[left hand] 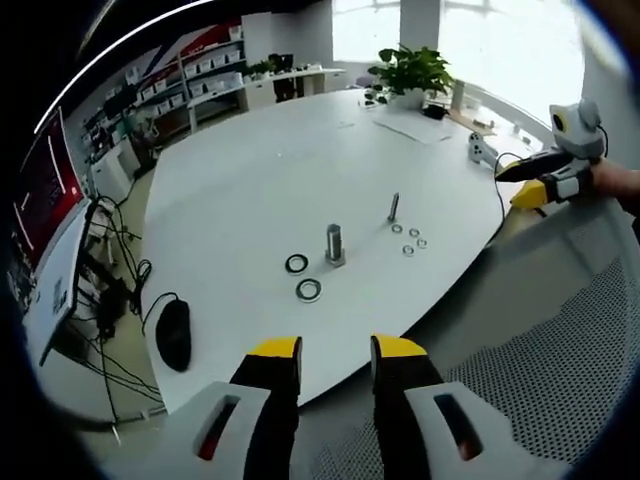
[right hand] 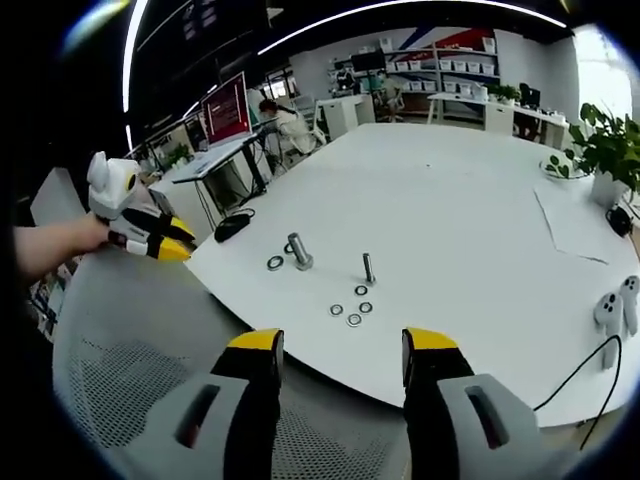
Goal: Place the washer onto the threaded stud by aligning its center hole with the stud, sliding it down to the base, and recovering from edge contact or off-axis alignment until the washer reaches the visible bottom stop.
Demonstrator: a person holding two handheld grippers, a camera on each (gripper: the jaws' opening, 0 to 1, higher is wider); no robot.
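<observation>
Currently both tools held apart, empty: left tool [left hand: 335, 350], right tool [right hand: 342, 345], each short of the tabletop [left hand: 250, 180] edge. Ahead of the left tool, two large washers [left hand: 308, 290] lie flat just before the thick stud [left hand: 334, 244]. Beyond, thin stud [left hand: 393, 207] with small washers [left hand: 411, 239] beside it.
</observation>
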